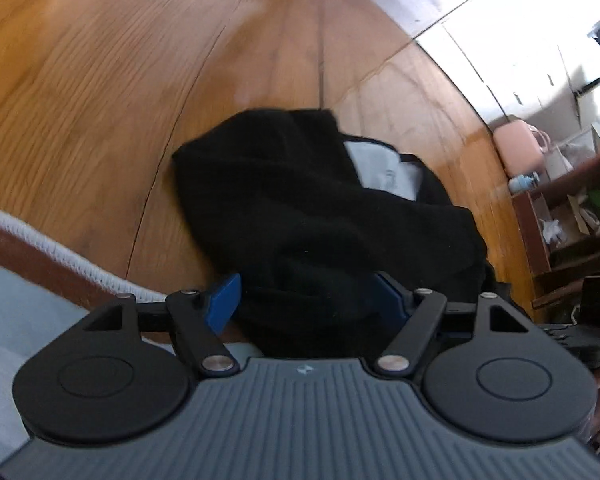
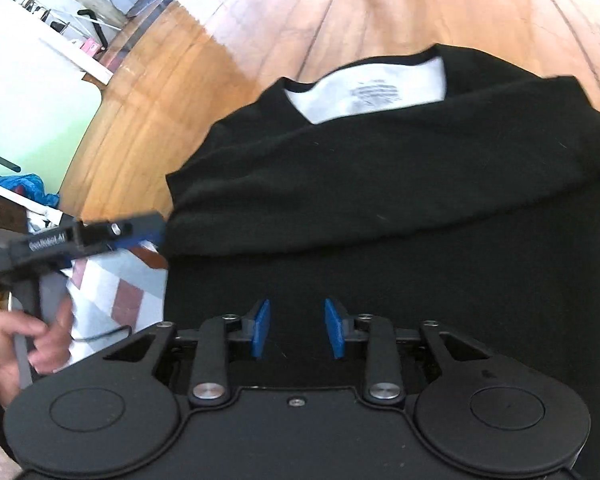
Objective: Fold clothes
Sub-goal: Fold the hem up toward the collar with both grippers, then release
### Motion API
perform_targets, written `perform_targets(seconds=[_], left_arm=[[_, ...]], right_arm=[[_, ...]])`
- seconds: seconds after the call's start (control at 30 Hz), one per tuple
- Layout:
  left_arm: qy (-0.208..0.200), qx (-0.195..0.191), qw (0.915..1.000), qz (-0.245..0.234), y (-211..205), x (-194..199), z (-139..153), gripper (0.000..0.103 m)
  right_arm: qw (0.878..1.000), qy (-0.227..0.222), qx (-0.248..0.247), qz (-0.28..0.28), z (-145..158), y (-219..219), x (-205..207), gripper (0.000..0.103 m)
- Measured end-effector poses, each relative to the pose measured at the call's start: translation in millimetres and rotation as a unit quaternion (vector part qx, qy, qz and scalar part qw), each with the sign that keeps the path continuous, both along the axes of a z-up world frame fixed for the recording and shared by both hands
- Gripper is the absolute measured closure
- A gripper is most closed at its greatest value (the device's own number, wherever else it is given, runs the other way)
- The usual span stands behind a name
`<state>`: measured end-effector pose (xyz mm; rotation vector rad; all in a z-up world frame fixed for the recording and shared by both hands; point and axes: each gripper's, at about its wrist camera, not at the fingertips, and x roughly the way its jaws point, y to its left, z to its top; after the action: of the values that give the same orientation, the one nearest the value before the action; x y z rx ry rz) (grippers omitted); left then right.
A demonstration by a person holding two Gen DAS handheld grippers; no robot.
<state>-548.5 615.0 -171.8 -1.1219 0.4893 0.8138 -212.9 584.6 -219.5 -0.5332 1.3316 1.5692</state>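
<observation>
folding looks partway done: black shirt (image 2: 400, 208) lying on the wooden floor (image 2: 260, 40), collar and white neck label (image 2: 374, 94) toward 12 o'clock in the right wrist view, one layer already doubled over across the middle with its folded edge running from 9 to 3 o'clock. judging by that, first fold made, bundle not yet compact and not yet squared; likely left to do: bringing the near part over again and smoothing. left gripper (image 1: 306, 300) low at the near edge of the shirt, blue fingers (image 1: 224, 300) standing wide apart with a bunched ridge of black cloth between them; cannot tell for sure whether pads press on it, but gap looks too wide for a real clamp. same left gripper (image 2: 152, 236) seen from the side at 9 o'clock in the right view, carried by a hand (image 2: 24, 340), tip at the shirt's left edge. right gripper (image 2: 298, 330) hovering over the near black cloth, fingers (image 2: 262, 328) partly apart, nothing visibly caught between. patterned rug (image 2: 116, 292) with a white fringe just beside the shirt at 8 o'clock. both views blurred, so fine creases hard to read.
</observation>
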Motion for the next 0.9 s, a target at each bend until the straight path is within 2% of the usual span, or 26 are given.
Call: perform_targets(seconds=[0.03, 0.07, 0.1, 0.17, 0.2, 0.27, 0.33, 0.37, 0.47, 0.57, 0.67, 0.7, 0.8, 0.9], left_arm=[[0.006, 0.001, 1.0, -0.004, -0.2, 0.6, -1.5, 0.048], [0.017, 0.007, 0.9996, -0.019, -1.6, 4.5, -0.3, 0.066], [0.032, 0.013, 0.9986, -0.041, -3.3, 11.6, 1.5, 0.094], [0.032, 0.016, 0.9974, -0.063, -5.0, 21.1, 5.6, 0.095], [0.027, 0.016, 0.9971, -0.07, -5.5, 25.0, 7.7, 0.095], [0.037, 0.011, 0.9966, -0.072, -3.7, 27.3, 6.7, 0.095], [0.072, 0.017, 0.995, -0.067, -2.1, 26.7, 6.2, 0.093], [0.065, 0.009, 0.9957, -0.066, -0.7, 22.5, 5.4, 0.093], [0.033, -0.017, 0.9977, -0.056, 3.5, 13.7, -2.5, 0.093], [0.001, -0.043, 0.9981, -0.044, 4.3, 5.2, -11.3, 0.093], [-0.032, -0.062, 0.9971, -0.03, 2.6, -8.0, -18.0, 0.093], [-0.043, -0.068, 0.9965, -0.025, 2.2, -11.9, -20.5, 0.093], [-0.075, -0.089, 0.9932, -0.006, 2.5, -20.2, -30.6, 0.093], [-0.083, -0.094, 0.992, 0.006, 3.9, -21.8, -34.0, 0.093]], right_arm=[[1.0, 0.013, -0.002, -0.009, -3.0, 5.6, -0.9, 0.06], [0.999, 0.027, -0.005, -0.022, -6.0, 10.4, 0.1, 0.058], [0.999, 0.041, -0.007, -0.033, -9.4, 14.5, 0.5, 0.054], [0.997, 0.057, -0.01, -0.045, -15.2, 22.9, -1.9, 0.041], [0.999, 0.04, -0.008, -0.034, -14.2, 27.0, -7.4, 0.036], [1.0, -0.011, 0.007, 0.001, -7.6, 33.4, -21.6, 0.036], [0.998, -0.038, 0.037, 0.036, 3.3, 39.4, -33.7, 0.036], [0.997, -0.039, 0.048, 0.045, 7.9, 43.6, -37.5, 0.036], [0.997, -0.011, 0.06, 0.052, 19.3, 66.7, -45.4, 0.036], [0.995, 0.006, 0.051, 0.091, 24.5, 104.4, -70.9, 0.036], [0.985, 0.064, -0.015, 0.162, 14.0, 148.0, -110.9, 0.036], [0.982, 0.059, -0.025, 0.176, 10.8, 157.5, -125.2, 0.036], [0.979, 0.007, -0.033, 0.203, -0.2, 169.9, -160.1, 0.036], [0.972, -0.051, -0.042, 0.226, -15.9, 173.6, -187.8, 0.036]])
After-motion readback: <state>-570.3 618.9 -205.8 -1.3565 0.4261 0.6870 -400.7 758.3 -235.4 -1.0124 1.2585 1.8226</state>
